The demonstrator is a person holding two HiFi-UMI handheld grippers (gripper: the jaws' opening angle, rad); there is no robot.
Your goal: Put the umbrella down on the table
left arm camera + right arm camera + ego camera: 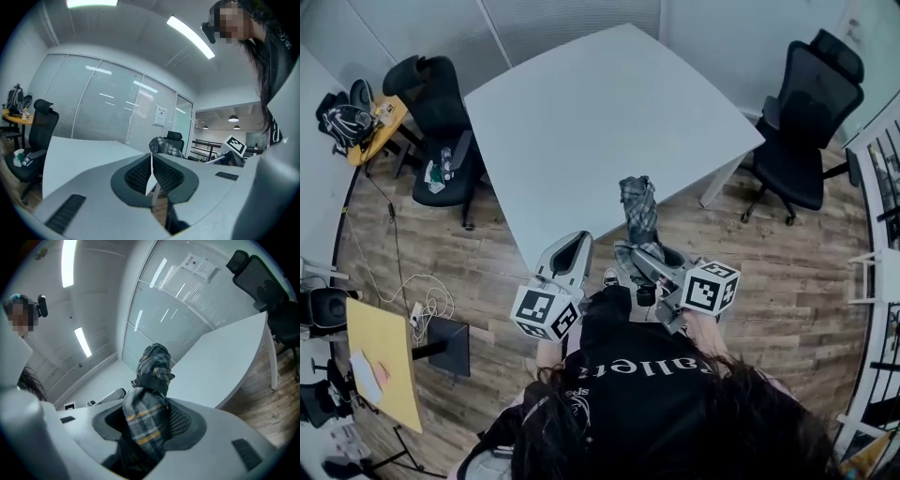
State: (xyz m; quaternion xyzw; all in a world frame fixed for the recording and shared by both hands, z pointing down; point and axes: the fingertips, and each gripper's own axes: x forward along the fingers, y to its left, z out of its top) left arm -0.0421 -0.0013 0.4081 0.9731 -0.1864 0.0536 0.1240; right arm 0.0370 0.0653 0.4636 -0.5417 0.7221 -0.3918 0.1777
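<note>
A folded plaid umbrella [638,211] sticks out forward from my right gripper [643,261], which is shut on it near its lower end. In the right gripper view the umbrella [152,366], bound by a dark strap, fills the space between the jaws of the right gripper [150,414]. Its far end reaches the near edge of the white table [609,112]. My left gripper [569,255] is held beside it, just off that edge. Its pads [140,173] nearly meet, with nothing between them. From the left gripper view the umbrella [164,146] shows to the right.
Black office chairs stand at the table's left [441,112] and right [806,112]. A small yellow table [380,127] with a backpack [347,122] is at the far left. A yellow desk [384,361] and floor cables [422,300] lie left. A railing [881,159] runs along the right.
</note>
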